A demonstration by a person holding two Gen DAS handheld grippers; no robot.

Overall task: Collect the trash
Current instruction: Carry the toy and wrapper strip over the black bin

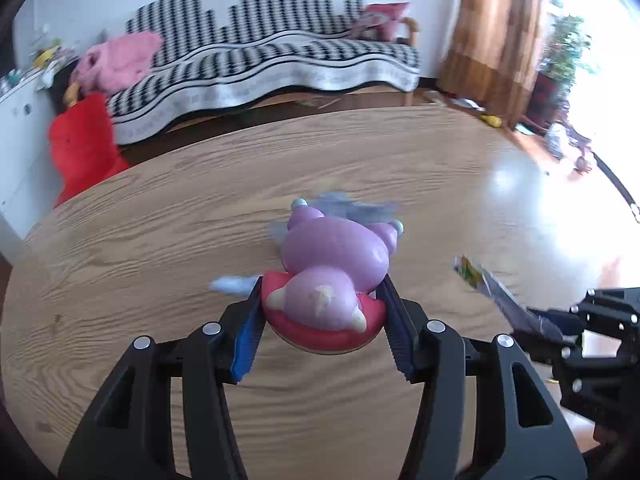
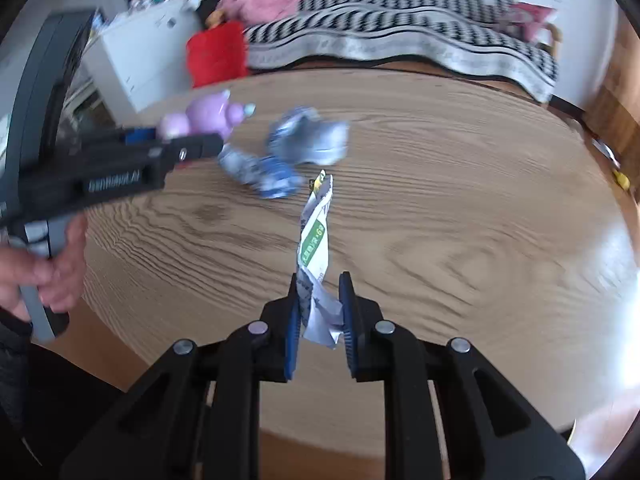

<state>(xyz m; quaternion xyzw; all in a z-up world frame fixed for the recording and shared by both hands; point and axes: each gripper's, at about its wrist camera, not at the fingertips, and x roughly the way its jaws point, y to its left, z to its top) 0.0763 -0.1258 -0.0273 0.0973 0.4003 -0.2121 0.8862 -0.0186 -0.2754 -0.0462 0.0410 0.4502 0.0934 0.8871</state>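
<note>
Two crumpled blue-and-white wrappers [image 2: 308,140] are lying on the wooden table [image 2: 460,184], blurred, perhaps foil. At ten o'clock in the right wrist view, the left gripper [image 1: 324,304] is clamping a purple toy figure [image 1: 332,264] by its pink base. The right gripper [image 2: 320,312] is pinching a twisted white-and-green wrapper [image 2: 314,236], sticking out toward twelve o'clock.

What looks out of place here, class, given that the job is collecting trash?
The left tool grips a purple toy figure, which hardly looks like trash. The right tool holds a wrapper, while crumpled blue-and-white wrappers lie uncollected on the wooden table.
</note>
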